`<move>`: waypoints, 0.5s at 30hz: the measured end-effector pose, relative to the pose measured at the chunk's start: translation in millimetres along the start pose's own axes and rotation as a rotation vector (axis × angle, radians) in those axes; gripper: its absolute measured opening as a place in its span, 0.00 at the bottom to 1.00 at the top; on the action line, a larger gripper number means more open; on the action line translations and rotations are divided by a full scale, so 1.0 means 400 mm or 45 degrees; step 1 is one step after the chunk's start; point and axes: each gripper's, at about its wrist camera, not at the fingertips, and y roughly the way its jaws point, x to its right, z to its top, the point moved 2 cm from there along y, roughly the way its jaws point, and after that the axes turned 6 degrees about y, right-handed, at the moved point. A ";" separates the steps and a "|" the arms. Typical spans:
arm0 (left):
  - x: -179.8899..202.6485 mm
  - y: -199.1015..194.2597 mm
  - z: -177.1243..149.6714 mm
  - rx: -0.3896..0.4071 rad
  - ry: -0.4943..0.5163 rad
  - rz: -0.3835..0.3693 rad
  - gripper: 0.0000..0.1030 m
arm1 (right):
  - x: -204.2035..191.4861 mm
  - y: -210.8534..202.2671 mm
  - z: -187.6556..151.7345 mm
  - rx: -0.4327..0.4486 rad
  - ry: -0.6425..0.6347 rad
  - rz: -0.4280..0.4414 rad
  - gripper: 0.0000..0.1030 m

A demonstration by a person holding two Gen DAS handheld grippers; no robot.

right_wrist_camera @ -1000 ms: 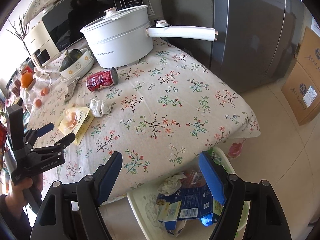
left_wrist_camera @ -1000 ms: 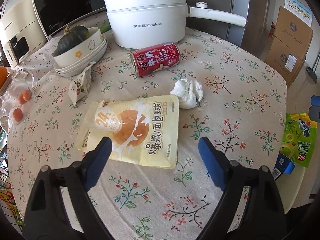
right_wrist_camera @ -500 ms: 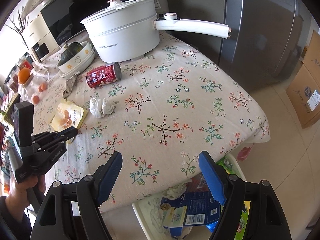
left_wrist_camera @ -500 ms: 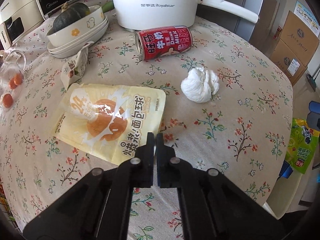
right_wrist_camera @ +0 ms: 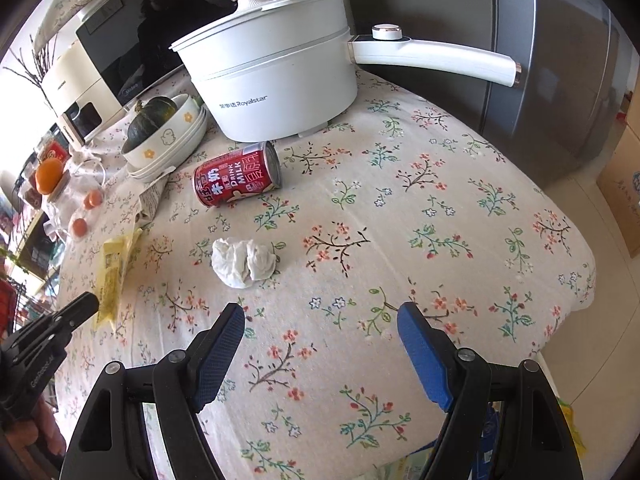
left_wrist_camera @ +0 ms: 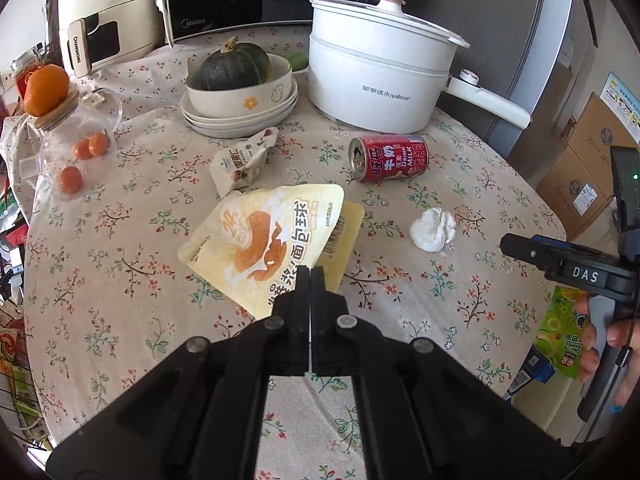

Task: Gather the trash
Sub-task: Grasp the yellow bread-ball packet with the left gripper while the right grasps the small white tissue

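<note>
Between the pinched tips of the left gripper (left_wrist_camera: 310, 271) sits the near edge of the pouch (left_wrist_camera: 264, 240), a yellow snack bag held tilted up off the table (left_wrist_camera: 120, 280), its far corner pointing toward 12 o'clock. The right gripper (right_wrist_camera: 320, 320) hangs with its blue fingers (right_wrist_camera: 218, 352) wide apart and nothing between them, above the cloth with the tissue (right_wrist_camera: 243, 262) at its 11 o'clock. To do this step well, I judge the left hold should stay firm while the limp pouch is carried toward 3 o'clock, where a green wrapper (left_wrist_camera: 564, 332) shows past the table edge; a thin-edge grip can slip, so a steady, level swing seems wise. At the left gripper's 1 o'clock lies the can (left_wrist_camera: 388, 157) on its side, at 11 o'clock a crumpled packet (left_wrist_camera: 244, 160), and the tissue sits at 2 o'clock. Compared with half a second ago, the pouch has risen from lying flat and now shows its folded underside, and the right gripper has come over the table toward the tissue.
</note>
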 end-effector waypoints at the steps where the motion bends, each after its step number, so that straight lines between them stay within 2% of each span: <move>1: -0.012 -0.011 0.000 0.008 -0.015 -0.002 0.00 | -0.008 0.014 0.004 -0.002 0.008 0.005 0.78; 5: -0.047 -0.051 -0.001 0.041 -0.034 0.018 0.00 | -0.045 0.067 0.021 -0.022 0.029 0.026 0.78; 11: -0.088 -0.080 -0.007 0.060 -0.071 0.031 0.00 | -0.108 0.130 0.031 -0.021 -0.031 0.036 0.75; 15: -0.089 -0.086 -0.007 0.067 -0.063 0.039 0.00 | -0.138 0.169 0.033 -0.037 -0.067 0.046 0.55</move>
